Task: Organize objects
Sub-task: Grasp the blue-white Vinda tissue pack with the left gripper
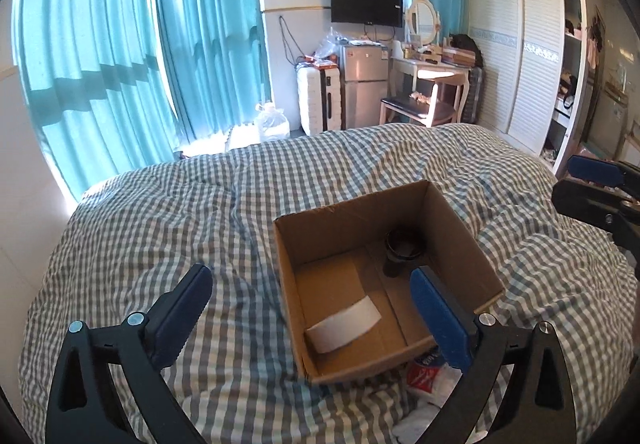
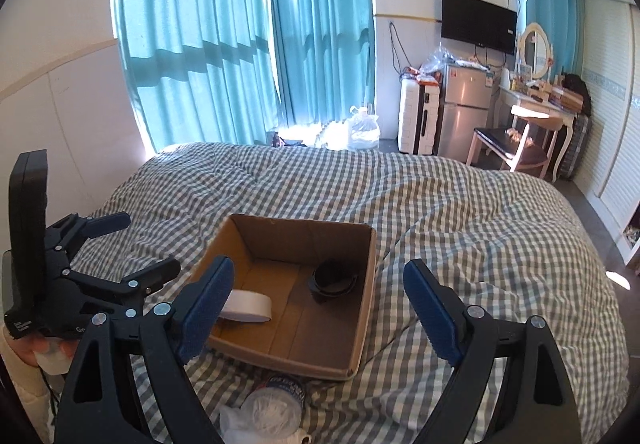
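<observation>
Two things already sit inside the cardboard box (image 2: 280,324) on the checked bed (image 2: 460,211): a white tape roll (image 2: 248,306) near its front-left corner and a dark round container (image 2: 334,280) toward its back-right corner. Just in front of the box, outside it, lies a clear-lidded tub (image 2: 272,410) on crumpled white plastic, so I judge at least that piece is left to pack. Both pairs of my fingers are spread apart and carry nothing: my right gripper (image 2: 320,308) hovers over the box's near side, my left gripper (image 1: 316,308) over its left wall.
</observation>
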`<state>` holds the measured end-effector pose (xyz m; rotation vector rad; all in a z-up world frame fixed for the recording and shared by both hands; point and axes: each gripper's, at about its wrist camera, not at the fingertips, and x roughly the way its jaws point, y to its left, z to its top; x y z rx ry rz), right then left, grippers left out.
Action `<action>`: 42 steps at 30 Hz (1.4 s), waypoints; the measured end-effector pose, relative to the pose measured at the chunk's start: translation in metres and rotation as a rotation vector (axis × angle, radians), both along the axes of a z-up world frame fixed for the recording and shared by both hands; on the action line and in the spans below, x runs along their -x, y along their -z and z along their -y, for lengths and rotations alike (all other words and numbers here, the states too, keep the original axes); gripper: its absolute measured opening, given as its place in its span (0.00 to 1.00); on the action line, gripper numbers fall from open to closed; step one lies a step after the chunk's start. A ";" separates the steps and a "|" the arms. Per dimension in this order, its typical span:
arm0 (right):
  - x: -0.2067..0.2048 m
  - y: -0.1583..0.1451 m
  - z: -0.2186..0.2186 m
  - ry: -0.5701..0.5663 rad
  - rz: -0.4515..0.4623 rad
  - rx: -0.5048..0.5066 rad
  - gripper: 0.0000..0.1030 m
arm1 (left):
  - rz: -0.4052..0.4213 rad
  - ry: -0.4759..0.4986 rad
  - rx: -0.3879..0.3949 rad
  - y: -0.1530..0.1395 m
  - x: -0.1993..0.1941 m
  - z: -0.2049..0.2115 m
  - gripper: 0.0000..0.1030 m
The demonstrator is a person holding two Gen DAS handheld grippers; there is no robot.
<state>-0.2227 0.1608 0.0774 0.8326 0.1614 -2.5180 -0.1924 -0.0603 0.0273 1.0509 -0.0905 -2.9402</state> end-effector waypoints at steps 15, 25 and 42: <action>-0.101 0.053 -0.010 0.003 0.036 -0.036 0.84 | 0.048 -0.109 0.010 0.060 -0.095 -0.016 0.99; -0.122 0.120 -0.037 0.045 0.171 -0.061 0.84 | 0.137 -0.044 -0.015 0.110 -0.125 -0.039 0.99; -0.115 0.139 -0.043 0.102 0.236 -0.027 0.84 | 0.320 0.191 0.029 0.181 -0.123 -0.100 0.99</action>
